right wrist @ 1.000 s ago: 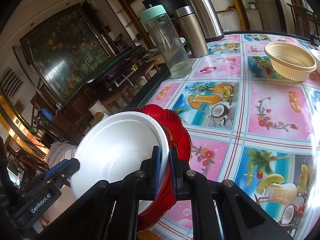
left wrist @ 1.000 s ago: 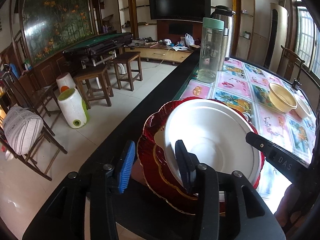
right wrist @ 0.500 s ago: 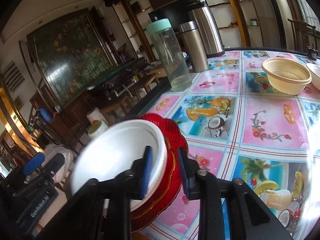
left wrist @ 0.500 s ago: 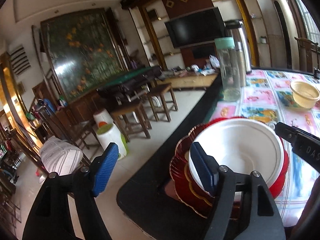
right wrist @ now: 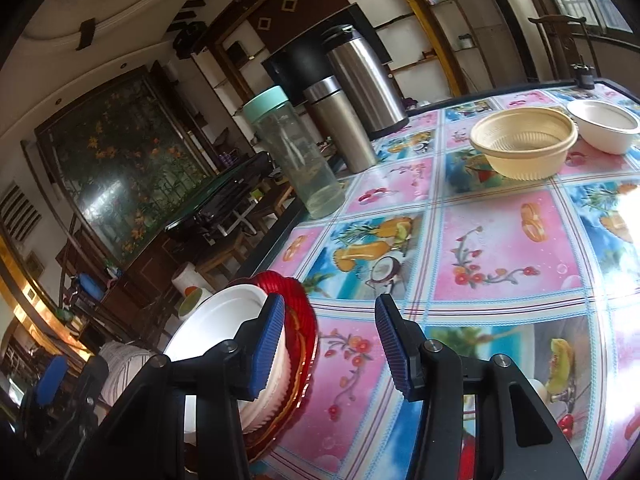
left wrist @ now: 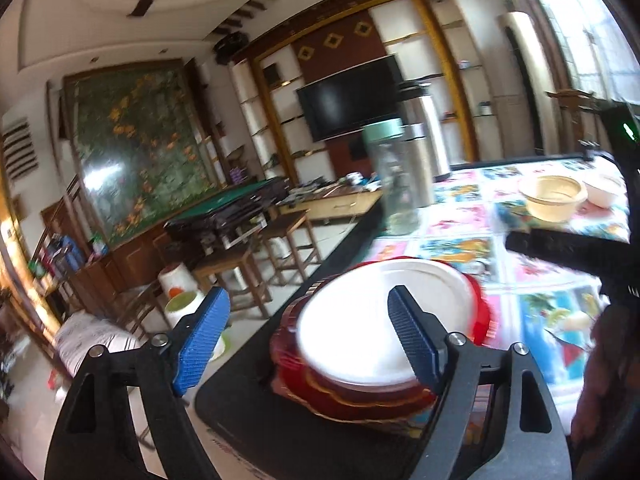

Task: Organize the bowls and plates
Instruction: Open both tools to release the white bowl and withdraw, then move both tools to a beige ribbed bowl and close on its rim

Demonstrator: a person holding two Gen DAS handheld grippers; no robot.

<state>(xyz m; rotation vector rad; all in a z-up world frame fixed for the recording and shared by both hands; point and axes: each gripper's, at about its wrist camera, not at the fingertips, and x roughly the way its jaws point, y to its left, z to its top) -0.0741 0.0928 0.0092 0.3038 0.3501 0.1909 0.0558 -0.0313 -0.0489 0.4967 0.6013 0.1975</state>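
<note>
Right wrist view: the table [right wrist: 500,240] fills the frame from 3 to 6 o'clock, covered by a cloth printed with fruit and drink panels in pink and blue. At its near corner, at about 8 o'clock, sits the stack: red plates [right wrist: 306,312] with scalloped rims, and a white bowl [right wrist: 216,328] resting upright on top of them. Far across the table, at 1 o'clock, a cream bowl [right wrist: 524,148] stands upright, and a smaller white bowl [right wrist: 604,124] stands just beside it at 2 o'clock. At 11 to 12 o'clock a clear bottle with a mint lid [right wrist: 296,156] stands near the table edge, with a steel flask [right wrist: 340,124] and a larger steel thermos [right wrist: 364,80] behind it.

The right gripper [right wrist: 330,344] has just been opening. Its jaws stand apart, and nothing lies between them. Its left pad overlaps the stack's rim in the picture, but contact cannot be confirmed.

Left wrist view, somewhat blurred: the same stack appears at 5 o'clock on the dark table border, the white bowl [left wrist: 360,320] above the red plates [left wrist: 360,400]. The left gripper [left wrist: 308,340] has also just been opening. Its jaws are spread wide. The right pad stands in front of the bowl, and the left pad hangs over the floor beyond the table edge. Neither pad presses on the stack.
</note>
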